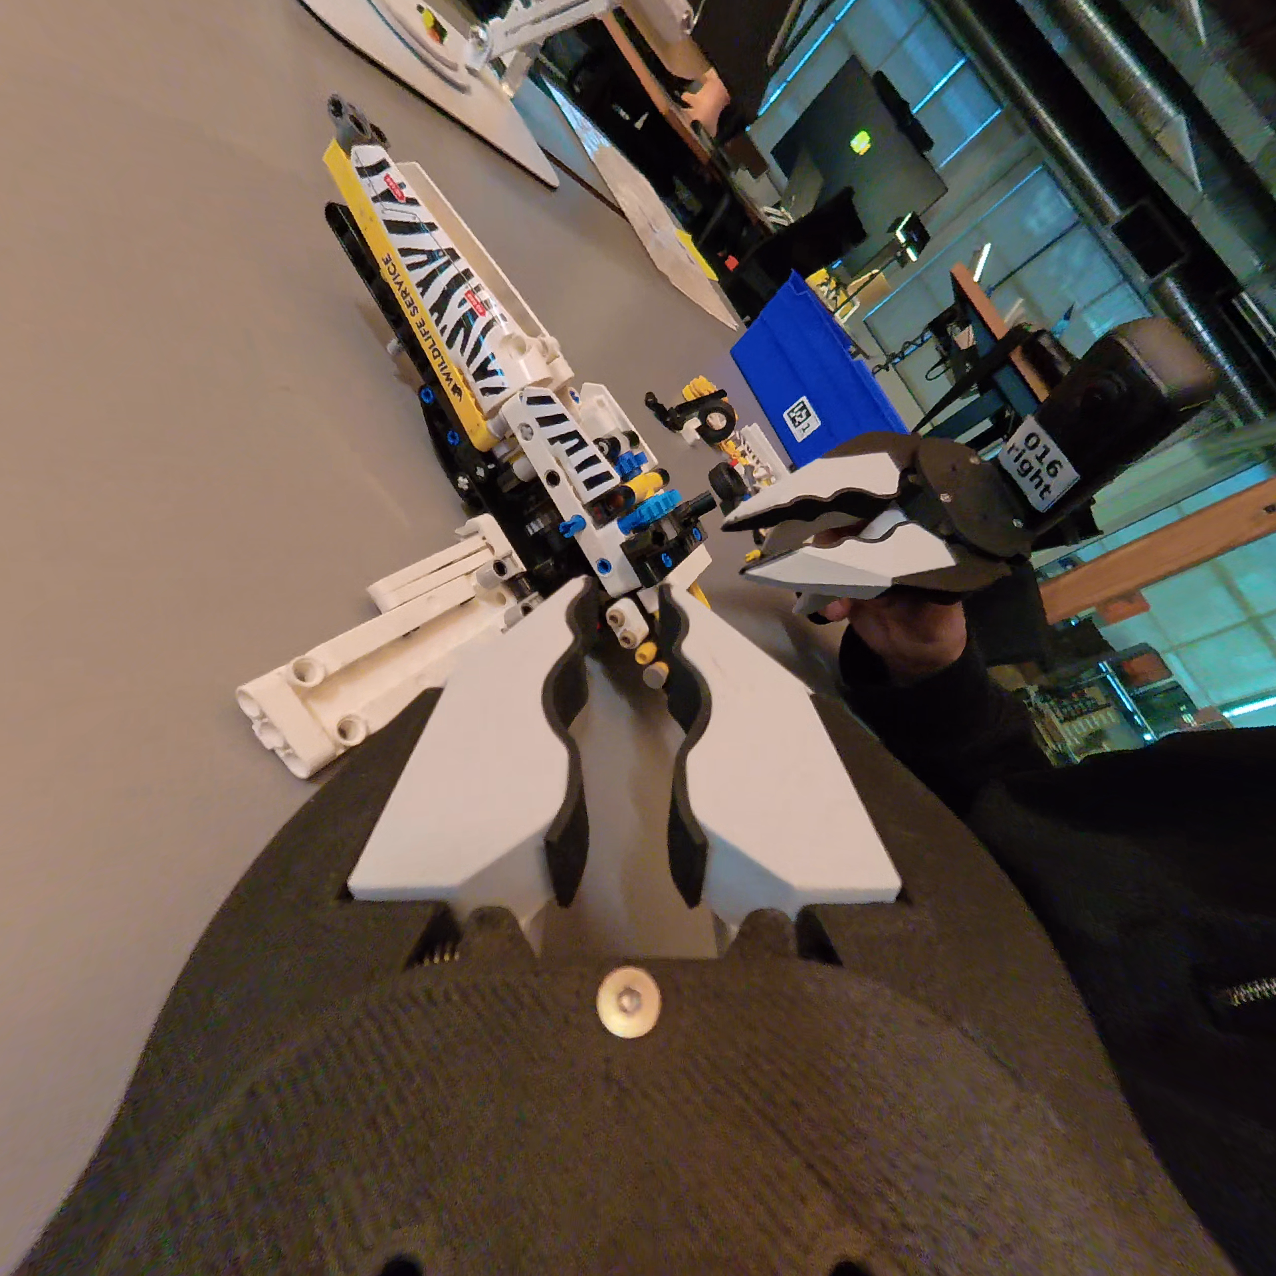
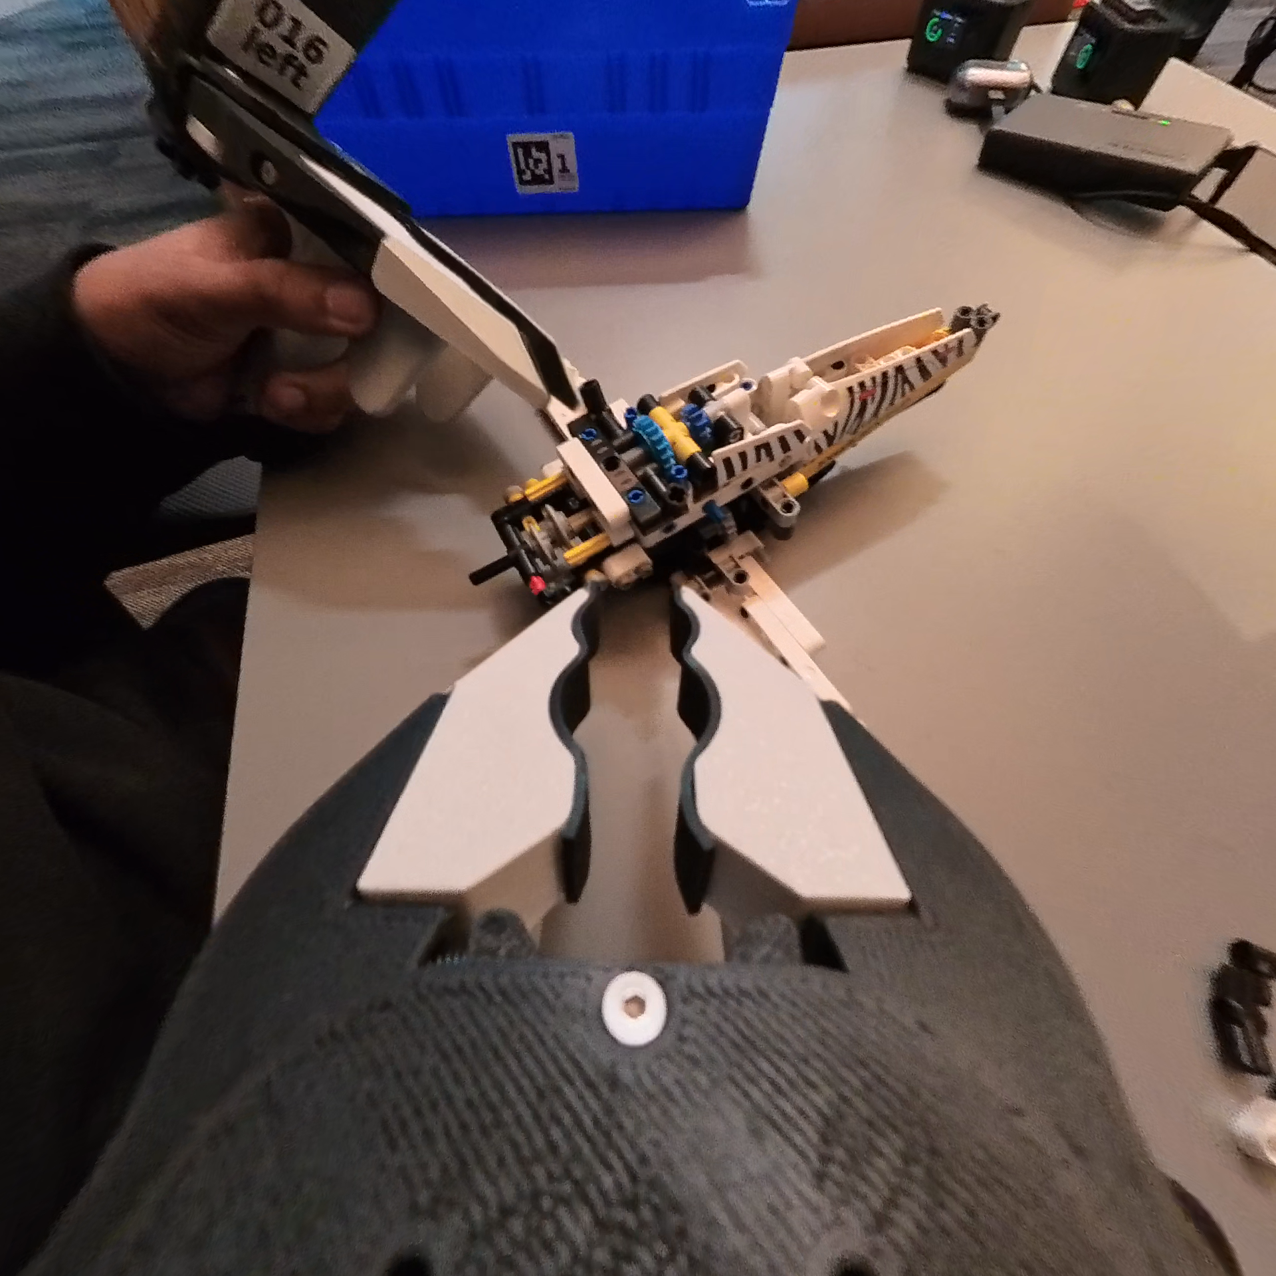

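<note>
A brick-built model (image 2: 697,469) is seen lying on the grey table (image 2: 967,621), in the middle of the surface, with a blue bin (image 2: 552,103) well beyond it at the far side. It is a long, narrow build: zebra-striped white panels, a yellow side strip, black beams, a blue gear (image 2: 656,442) and small pins standing proud. It is judged to be light and rigid overall, yet fragile at the joints; the white wing panel (image 1: 345,683) and the thin black axle (image 2: 494,569) look likely to pop off if levered. The smooth panels would probably be slippery, so a hold across the stout black-and-white frame at the near end is judged safest.

The left gripper (image 1: 625,594) is set at that end of the model, jaws a little apart. Small white and yellow connectors (image 1: 632,625) are seen lying between its dark pads; whether the pads press on them cannot be told, and the fingers seem to straddle rather than clamp.

The right gripper (image 2: 632,590) is brought close against the model's side, jaws parted, the tips just beside the black frame and a cream connector. Nothing is carried between its fingers.

Loose parts (image 1: 718,428) are left farther off, near the bin.
</note>
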Motion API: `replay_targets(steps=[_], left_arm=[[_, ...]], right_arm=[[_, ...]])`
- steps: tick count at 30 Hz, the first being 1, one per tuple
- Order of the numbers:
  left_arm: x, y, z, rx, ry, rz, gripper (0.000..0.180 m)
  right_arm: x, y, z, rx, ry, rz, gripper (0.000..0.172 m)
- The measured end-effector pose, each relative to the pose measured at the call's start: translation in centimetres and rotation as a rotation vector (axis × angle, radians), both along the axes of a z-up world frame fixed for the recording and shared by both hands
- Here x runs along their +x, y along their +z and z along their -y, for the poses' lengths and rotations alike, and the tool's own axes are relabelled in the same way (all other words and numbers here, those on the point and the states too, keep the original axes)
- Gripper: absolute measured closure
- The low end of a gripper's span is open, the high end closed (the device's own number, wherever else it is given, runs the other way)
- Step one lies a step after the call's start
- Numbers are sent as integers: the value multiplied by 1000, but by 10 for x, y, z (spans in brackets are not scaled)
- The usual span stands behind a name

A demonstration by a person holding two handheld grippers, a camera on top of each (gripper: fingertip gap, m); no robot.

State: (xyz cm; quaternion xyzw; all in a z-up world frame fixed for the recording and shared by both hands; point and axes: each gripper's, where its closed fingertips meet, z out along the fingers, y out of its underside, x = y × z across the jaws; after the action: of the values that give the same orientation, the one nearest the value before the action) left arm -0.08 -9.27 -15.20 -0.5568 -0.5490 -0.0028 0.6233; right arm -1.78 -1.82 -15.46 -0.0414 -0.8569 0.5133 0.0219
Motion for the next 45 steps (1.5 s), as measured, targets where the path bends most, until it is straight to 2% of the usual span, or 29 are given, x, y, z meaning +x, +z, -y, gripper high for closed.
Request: replay_targets(steps=[5,14,21,29,35,45], left_arm=[[2,-8,-7,-8,-42,53,168],[4,-15,-14,53,-100,128,173],[7,-19,-19,46,-136,159,172],[19,-17,-28,154,-233,221,168],[19,-21,-29,138,-239,237,176],[19,-20,-30,144,-243,239,176]], right_arm=[[5,-3,7,-34,26,70,154],[3,-13,11,22,24,30,153],[2,-10,9,-8,18,61,153],[3,-11,8,-10,16,64,154],[4,-12,8,-1,18,62,154],[8,-17,9,26,28,85,160]])
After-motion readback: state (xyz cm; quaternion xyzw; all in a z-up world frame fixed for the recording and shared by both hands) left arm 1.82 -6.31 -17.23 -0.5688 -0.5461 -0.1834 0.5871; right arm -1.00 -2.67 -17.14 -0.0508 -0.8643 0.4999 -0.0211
